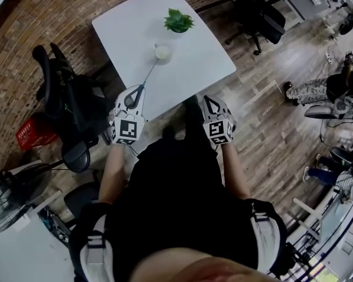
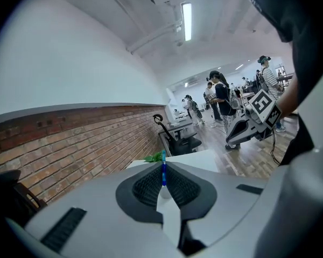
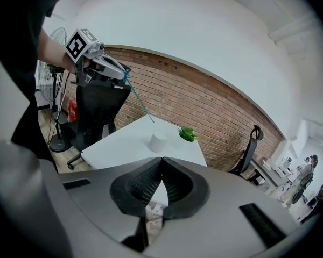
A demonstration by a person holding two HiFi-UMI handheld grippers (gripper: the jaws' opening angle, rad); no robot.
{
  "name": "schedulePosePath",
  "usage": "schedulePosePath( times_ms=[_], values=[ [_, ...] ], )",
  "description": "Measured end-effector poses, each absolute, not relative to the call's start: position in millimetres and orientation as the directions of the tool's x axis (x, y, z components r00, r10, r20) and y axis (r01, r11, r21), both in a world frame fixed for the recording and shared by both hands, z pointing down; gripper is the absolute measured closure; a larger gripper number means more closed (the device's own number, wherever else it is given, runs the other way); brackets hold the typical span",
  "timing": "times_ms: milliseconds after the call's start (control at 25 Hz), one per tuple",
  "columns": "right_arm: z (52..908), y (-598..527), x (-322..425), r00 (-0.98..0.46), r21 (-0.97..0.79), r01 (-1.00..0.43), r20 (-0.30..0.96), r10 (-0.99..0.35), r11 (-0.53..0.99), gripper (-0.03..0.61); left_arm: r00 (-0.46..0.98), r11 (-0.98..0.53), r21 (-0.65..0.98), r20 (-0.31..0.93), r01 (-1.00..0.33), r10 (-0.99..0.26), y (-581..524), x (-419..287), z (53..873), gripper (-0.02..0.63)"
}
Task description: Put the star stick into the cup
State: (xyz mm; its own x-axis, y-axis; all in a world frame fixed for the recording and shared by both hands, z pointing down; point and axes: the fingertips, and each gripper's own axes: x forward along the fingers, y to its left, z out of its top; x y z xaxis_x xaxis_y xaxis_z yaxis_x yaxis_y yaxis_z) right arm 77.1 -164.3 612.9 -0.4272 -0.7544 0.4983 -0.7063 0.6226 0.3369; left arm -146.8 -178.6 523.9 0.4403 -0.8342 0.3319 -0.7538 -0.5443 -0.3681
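Observation:
A small white cup [image 1: 163,52] stands on the white table [image 1: 194,69], with a green potted plant [image 1: 178,21] behind it. My left gripper [image 1: 136,91] hovers at the table's near edge, shut on a thin blue stick [image 1: 148,74] that slants up toward the cup. In the right gripper view the stick [image 3: 139,103] ends just above and left of the cup [image 3: 158,141]. In the left gripper view the stick [image 2: 163,172] shows end-on between the closed pads of the left gripper [image 2: 163,183]. My right gripper [image 1: 207,100] is shut and empty, off the table's near right edge.
Black office chairs [image 1: 76,113] and a red box [image 1: 34,133] stand left of the table. A fan [image 1: 9,201] is at the lower left. Another chair [image 1: 260,13] stands beyond the table's right side. People [image 1: 341,93] are on the wooden floor at right.

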Motion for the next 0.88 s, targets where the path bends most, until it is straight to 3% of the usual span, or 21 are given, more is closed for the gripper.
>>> schedulePosePath(
  times_ms=[560,880],
  values=[
    [609,-246,70,-0.531,0.343,-0.607,0.497,-0.686,0.717,0.58,0.375,-0.513,-0.371,0.383,-0.775,-0.844,-228,-133,532,0.584],
    [614,-273,94,-0.499,0.342,-0.62,0.523,-0.691,0.707,0.58,0.393,-0.539,-0.367,0.404,-0.758,-0.826,-254,-115,546,0.584]
  ],
)
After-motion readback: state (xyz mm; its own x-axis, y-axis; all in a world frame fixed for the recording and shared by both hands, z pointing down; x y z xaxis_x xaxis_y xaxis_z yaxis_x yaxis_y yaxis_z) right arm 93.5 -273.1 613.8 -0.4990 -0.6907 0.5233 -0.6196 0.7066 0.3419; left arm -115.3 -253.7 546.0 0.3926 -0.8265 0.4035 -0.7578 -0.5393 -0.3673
